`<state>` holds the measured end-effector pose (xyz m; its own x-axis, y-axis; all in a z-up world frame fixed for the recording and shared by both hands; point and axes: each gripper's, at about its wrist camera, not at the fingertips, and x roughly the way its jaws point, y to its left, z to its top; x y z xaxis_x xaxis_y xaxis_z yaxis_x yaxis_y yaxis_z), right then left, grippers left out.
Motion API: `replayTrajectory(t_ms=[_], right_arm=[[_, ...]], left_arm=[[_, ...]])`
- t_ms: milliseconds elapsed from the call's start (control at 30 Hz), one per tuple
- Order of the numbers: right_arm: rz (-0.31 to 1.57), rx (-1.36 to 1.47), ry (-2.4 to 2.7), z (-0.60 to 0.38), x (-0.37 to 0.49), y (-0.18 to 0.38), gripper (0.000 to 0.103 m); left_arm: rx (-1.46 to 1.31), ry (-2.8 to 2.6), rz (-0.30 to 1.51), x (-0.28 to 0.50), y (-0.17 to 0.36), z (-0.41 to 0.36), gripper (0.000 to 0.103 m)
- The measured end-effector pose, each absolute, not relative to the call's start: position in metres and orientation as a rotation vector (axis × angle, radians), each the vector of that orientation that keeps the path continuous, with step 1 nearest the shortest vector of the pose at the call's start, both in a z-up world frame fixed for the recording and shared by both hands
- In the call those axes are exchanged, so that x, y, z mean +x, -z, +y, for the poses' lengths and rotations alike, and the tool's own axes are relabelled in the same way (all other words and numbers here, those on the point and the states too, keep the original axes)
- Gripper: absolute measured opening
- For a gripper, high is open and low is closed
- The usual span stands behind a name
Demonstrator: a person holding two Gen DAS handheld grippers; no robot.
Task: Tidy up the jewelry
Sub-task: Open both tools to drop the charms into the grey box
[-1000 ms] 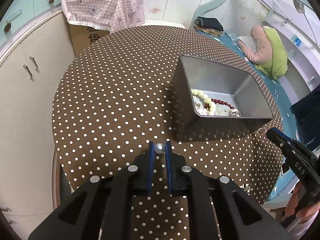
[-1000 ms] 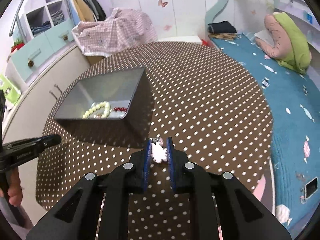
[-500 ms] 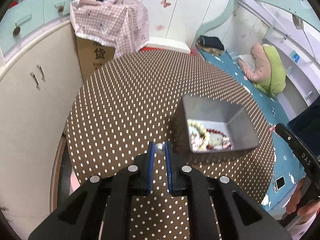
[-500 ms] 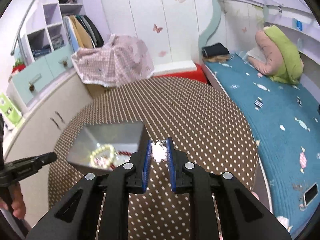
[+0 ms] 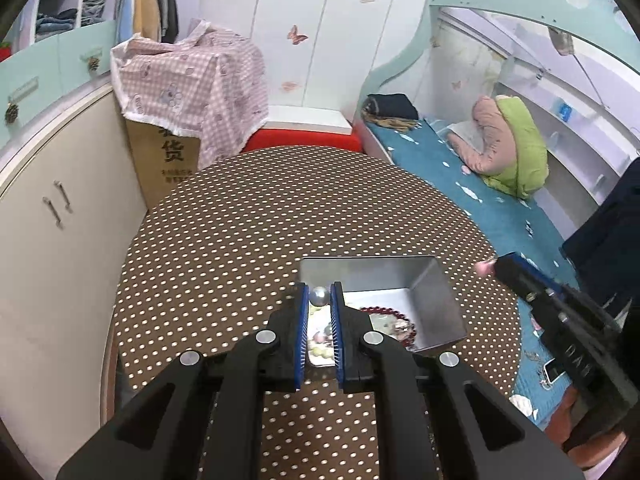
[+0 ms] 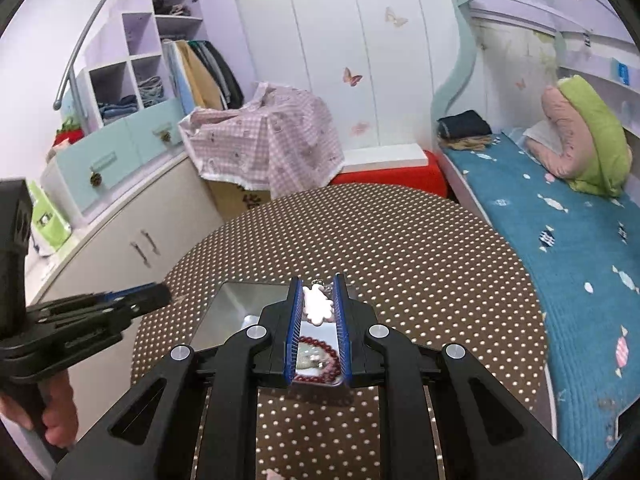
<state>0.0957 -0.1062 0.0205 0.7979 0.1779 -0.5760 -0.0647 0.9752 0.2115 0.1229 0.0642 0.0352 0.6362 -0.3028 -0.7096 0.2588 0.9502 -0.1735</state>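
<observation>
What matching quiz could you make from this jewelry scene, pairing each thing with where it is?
Things:
1. silver bead
2. white charm
3. red bead bracelet
4. metal tin

Places:
A. lying inside the tin
B. pinched in the right tongs
C. standing on the dotted tablecloth
D. pinched in the left tongs

Pairs: 1-D, 2-B, 3-A, 4-C

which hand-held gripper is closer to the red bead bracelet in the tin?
Right hand-held gripper, directly above the red bead bracelet. Left hand-held gripper is above the tin's left end.
</observation>
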Motion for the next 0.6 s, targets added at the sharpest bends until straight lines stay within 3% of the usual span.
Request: replayTrajectory(t_ms=[333, 367, 400, 433, 467, 600], right_arm=[[0.690, 0.179, -0.191, -0.092, 0.096, -0.012, 0.021], [0.684, 0.175, -0.190, -0.092, 0.094, -0.013, 0.027], [0.677, 0.173, -0.181, -0.093, 0.092, -0.016, 0.055], [0.662, 0.177, -0.164, -0.094, 0.089, -0.019, 0.075], [0.631, 0.178, -0.140, -0.097, 0.084, -0.022, 0.076], [0.628, 0.158, -0.113, -0.104, 0.080, -0.026, 0.076]], left_arm=[[-0.064, 0.378, 0.875, 0.130, -0.021, 0.047, 0.011], [-0.066, 0.375, 0.875, 0.131, -0.021, 0.047, 0.014], [-0.067, 0.369, 0.872, 0.130, -0.022, 0.049, 0.019], [-0.068, 0.365, 0.864, 0.129, -0.024, 0.050, 0.032], [-0.068, 0.362, 0.851, 0.128, -0.025, 0.052, 0.040], [-0.075, 0.347, 0.839, 0.124, -0.027, 0.061, 0.045]])
